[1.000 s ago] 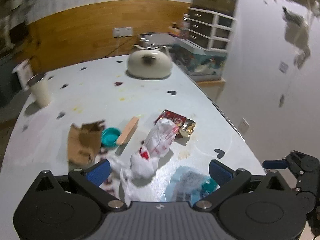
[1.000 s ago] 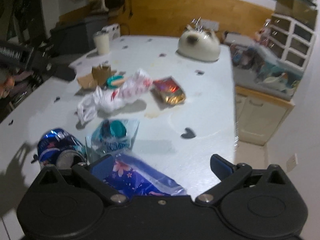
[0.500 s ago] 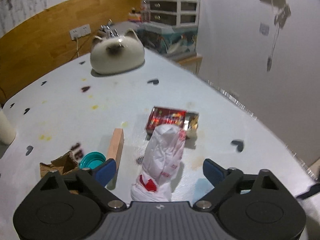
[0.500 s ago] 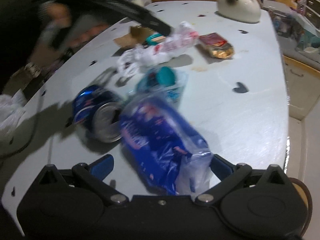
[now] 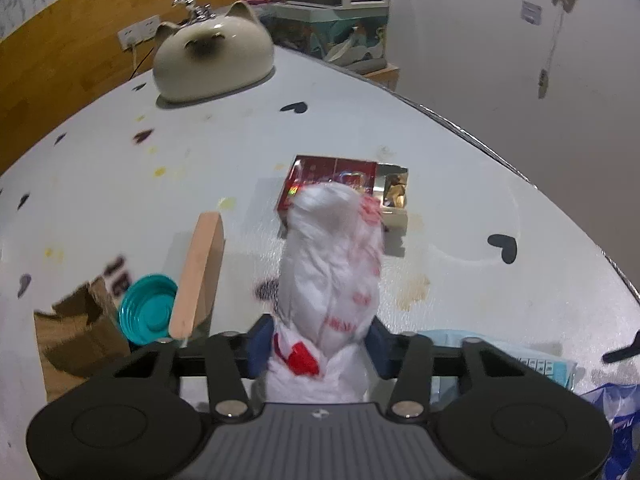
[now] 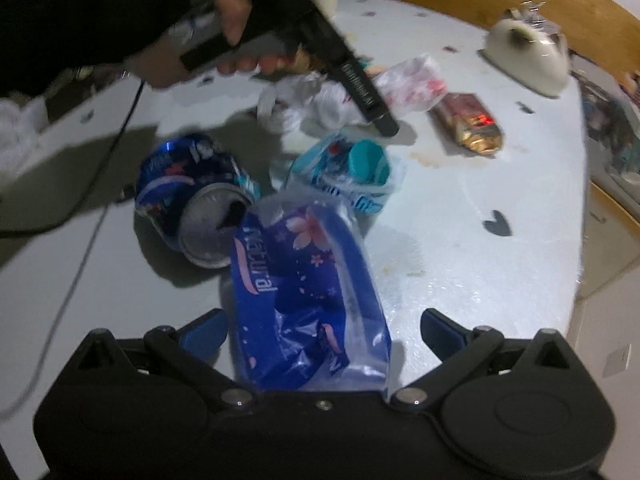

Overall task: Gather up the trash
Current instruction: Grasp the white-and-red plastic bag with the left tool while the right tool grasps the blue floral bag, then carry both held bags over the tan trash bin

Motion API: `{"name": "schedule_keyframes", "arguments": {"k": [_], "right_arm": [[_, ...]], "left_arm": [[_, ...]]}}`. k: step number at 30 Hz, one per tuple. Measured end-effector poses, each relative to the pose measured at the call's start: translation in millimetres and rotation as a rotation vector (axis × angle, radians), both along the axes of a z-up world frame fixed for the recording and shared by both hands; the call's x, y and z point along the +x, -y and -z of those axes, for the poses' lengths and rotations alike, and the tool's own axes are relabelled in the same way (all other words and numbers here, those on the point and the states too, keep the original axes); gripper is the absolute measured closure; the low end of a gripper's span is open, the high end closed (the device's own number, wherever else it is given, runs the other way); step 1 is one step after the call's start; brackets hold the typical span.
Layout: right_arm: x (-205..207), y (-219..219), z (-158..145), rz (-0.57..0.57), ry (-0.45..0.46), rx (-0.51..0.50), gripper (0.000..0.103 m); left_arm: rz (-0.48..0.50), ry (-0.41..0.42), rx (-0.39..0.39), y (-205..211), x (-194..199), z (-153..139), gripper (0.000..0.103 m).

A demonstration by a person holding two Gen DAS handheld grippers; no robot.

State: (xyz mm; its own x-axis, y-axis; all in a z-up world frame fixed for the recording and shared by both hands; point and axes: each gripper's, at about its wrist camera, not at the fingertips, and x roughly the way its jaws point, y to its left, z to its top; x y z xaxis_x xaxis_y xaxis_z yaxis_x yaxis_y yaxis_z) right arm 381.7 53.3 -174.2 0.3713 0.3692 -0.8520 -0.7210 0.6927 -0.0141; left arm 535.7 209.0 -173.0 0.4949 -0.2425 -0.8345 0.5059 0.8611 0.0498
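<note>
White bag (image 5: pixel 332 264) sits between closing left gripper (image 5: pixel 318 346) pads. Right gripper (image 6: pixel 322 330) spread wide around blue packet (image 6: pixel 304 292) on bench (image 6: pixel 460 248).

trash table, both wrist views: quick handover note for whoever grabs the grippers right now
Left gripper: closing around the white plastic bag, which lies on the table.
Right gripper: open, astride the blue tissue pack, not gripping.
Also on the table: blue can, teal-capped wrapper, red snack box, torn cardboard, teal lid, wooden stick.
Done: nothing visibly collected.
Left: everything; no bin in view.
</note>
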Motion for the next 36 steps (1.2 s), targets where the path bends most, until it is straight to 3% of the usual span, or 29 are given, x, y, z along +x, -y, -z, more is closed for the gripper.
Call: {"name": "schedule_keyframes", "arguments": {"k": [1,4,7,9,13,15,29,36], "right_arm": [[1,-2,3,-0.003,-0.008,-0.009,0.0],[2,-3,8,0.025,-0.057,0.012,0.014],[-5,-2,6,0.064,-0.026,0.022,0.028],[-8,-1,4,0.086,-0.03,0.046,0.045],[-9,5,-3,0.164,-0.049,0.089,0.055],[-11,8,-9,0.201,-0.035,0.095,0.065],[-34,30,-78,0.45,0.102,0.195,0.069],[-55,40,-104,0.535,0.149,0.217,0.069]], "left_arm": [[-0.017,-0.006,-0.014,-3,-1,0,0.059],[-0.063,-0.015,-0.043,-11,-7,-2,0.06],[-0.096,-0.004,-0.056,-16,-16,-5,0.061],[-0.127,0.007,-0.068,-19,-21,-9,0.061],[-0.189,0.027,-0.094,-27,-37,-24,0.061],[-0.222,0.043,-0.107,-31,-48,-36,0.061],[-0.41,0.121,-0.147,-44,-150,-101,0.061],[-0.451,0.153,-0.172,-38,-200,-127,0.061]]}}
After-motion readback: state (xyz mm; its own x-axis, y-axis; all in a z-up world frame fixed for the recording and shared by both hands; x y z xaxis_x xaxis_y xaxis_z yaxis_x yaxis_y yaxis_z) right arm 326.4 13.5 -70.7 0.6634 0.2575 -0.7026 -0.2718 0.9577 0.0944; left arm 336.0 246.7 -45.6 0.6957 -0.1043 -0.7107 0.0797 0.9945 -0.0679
